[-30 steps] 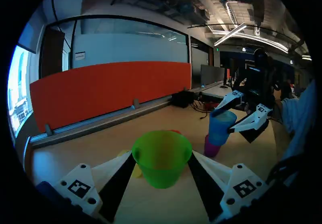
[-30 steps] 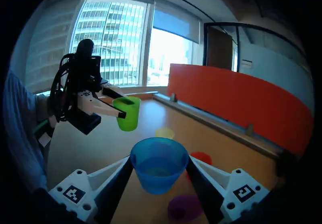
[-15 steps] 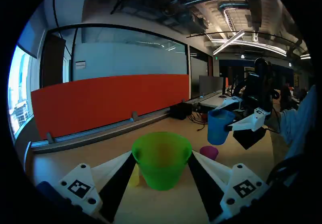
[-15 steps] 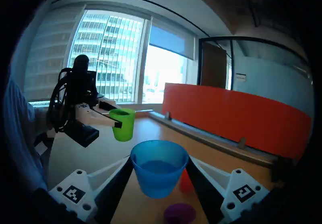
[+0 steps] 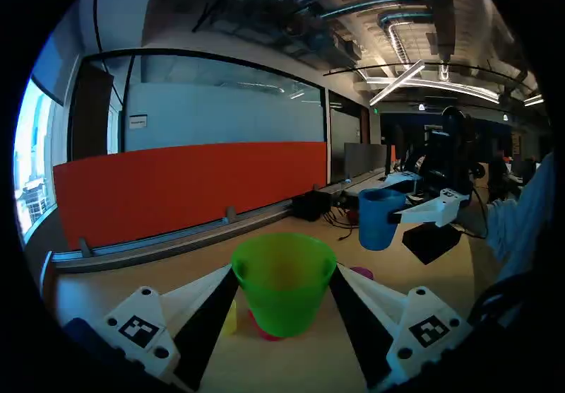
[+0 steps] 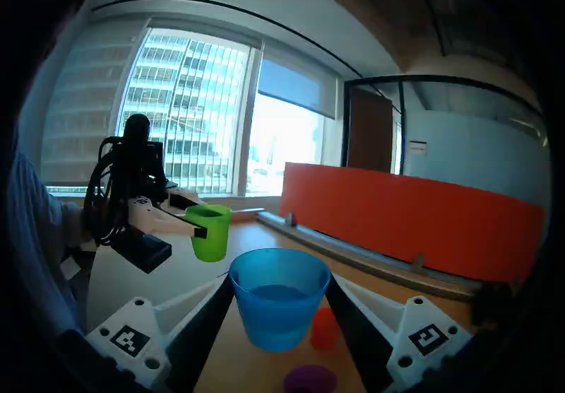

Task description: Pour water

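A green cup stands upright between the fingers of my left gripper, which is shut on it. In the right gripper view the same green cup hangs at the left in the left gripper, above the table. My right gripper is shut on a blue cup that holds water and is upright. From the left gripper view, the blue cup and the right gripper sit to the right, level with the green cup and a short way apart.
Small cups stand on the wooden table below: red, purple, and yellow. An orange partition runs along the table's far edge. Tall windows lie behind. A person's sleeve is at the right.
Both grippers have risen with their cups. The small cups on the table have dropped lower in both views. The blue cup is now level and steady.
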A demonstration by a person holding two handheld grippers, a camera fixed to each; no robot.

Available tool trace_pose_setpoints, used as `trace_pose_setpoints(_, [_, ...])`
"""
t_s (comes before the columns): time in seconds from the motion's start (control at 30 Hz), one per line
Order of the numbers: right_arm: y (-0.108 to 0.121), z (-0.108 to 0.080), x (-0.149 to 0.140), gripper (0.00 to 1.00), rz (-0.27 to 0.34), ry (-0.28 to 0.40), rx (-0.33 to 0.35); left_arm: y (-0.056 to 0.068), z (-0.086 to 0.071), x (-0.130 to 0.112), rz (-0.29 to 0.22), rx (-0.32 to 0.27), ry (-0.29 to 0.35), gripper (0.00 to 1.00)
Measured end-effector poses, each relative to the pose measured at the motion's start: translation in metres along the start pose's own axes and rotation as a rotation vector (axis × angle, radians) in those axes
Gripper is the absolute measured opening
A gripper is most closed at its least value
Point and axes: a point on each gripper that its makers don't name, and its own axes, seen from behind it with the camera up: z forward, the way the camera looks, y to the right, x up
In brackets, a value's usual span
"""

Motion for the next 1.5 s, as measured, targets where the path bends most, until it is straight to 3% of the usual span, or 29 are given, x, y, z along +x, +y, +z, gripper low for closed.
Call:
trace_pose_setpoints(0.37, [0.001, -0.001, 0.010, 0.92, -0.023, -0.005, 0.013, 0.013, 0.002, -0.001, 0.012, -0.023, 0.009, 0.87])
trace_pose_setpoints(0.9, [0.002, 0.001, 0.033, 0.92, -0.105, 0.009, 0.035, 0.035, 0.007, -0.014, 0.026, -0.047, 0.006, 0.87])
trace_pose_setpoints(1.5, [0.003, 0.003, 0.068, 0.92, -0.295, 0.025, 0.040, 0.059, 0.013, -0.014, 0.010, -0.087, 0.023, 0.87])
